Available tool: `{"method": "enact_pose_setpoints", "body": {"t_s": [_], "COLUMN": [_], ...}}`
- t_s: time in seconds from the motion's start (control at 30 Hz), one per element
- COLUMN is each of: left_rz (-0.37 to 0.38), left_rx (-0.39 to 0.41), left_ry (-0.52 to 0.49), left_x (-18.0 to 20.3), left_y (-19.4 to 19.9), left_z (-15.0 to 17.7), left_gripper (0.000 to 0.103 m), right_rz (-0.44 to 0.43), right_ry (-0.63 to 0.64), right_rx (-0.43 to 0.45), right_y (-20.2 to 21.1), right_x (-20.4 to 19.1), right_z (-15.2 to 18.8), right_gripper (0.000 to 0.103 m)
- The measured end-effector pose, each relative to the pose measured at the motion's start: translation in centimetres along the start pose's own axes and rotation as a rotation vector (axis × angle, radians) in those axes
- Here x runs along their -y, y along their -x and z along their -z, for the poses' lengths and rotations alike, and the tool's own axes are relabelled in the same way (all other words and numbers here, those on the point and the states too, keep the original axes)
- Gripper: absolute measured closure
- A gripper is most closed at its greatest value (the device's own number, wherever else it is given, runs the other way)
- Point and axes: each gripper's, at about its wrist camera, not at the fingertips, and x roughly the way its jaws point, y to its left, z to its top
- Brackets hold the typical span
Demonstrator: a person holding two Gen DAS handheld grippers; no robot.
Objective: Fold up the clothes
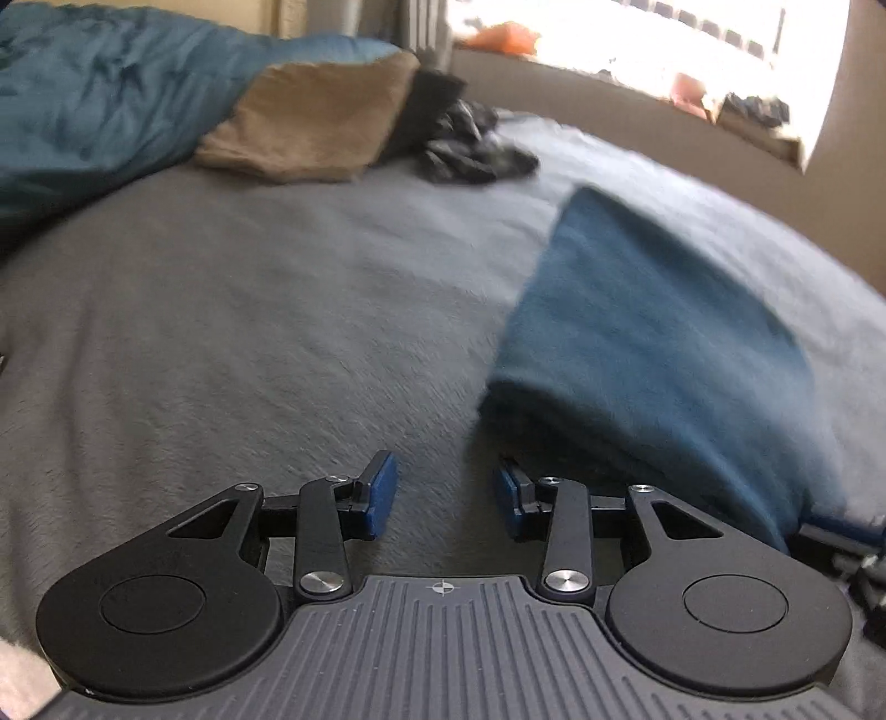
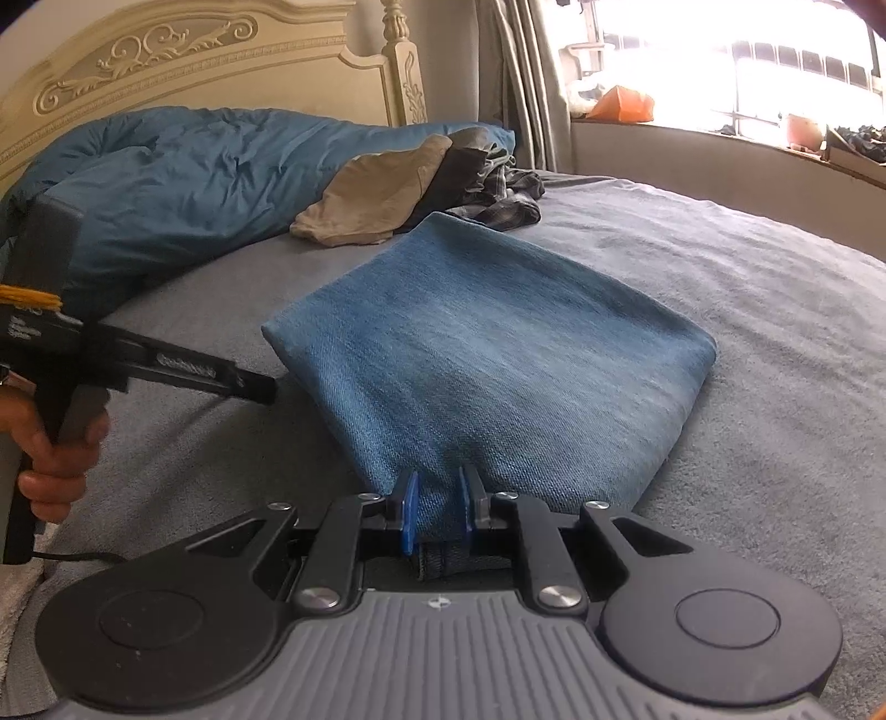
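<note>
A folded pair of blue jeans lies on the grey bed cover. My right gripper is shut on the near edge of the jeans, with denim pinched between its blue pads. In the left wrist view the jeans lie to the right of my left gripper. That gripper stands open over the bare cover with nothing between its fingers. The right wrist view shows the left gripper from the side, held by a hand, its tip just left of the jeans.
A crumpled blue duvet lies along the headboard. A tan garment and a dark plaid garment are piled behind the jeans. A window ledge with odds and ends runs along the far right.
</note>
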Motion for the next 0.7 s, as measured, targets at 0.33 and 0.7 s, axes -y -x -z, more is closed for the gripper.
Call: {"method": "enact_pose_setpoints", "body": {"t_s": [0.33,0.7], "left_rz": [0.238,0.231], "left_rx": [0.094,0.007], "left_ry": [-0.318,-0.281], "left_x": [6.5,5.7], "left_y": [2.6,1.0], "left_z": [1.7,2.7], "left_gripper": [0.062,0.062], "right_rz": [0.001,-0.001], "right_ry": [-0.001,-0.008], "right_rx": [-0.003,-0.003], "right_y": [0.1,0.0], "right_x": [0.0,0.2], "right_z": [0.0,-0.2], "right_gripper": [0.087,0.087]}}
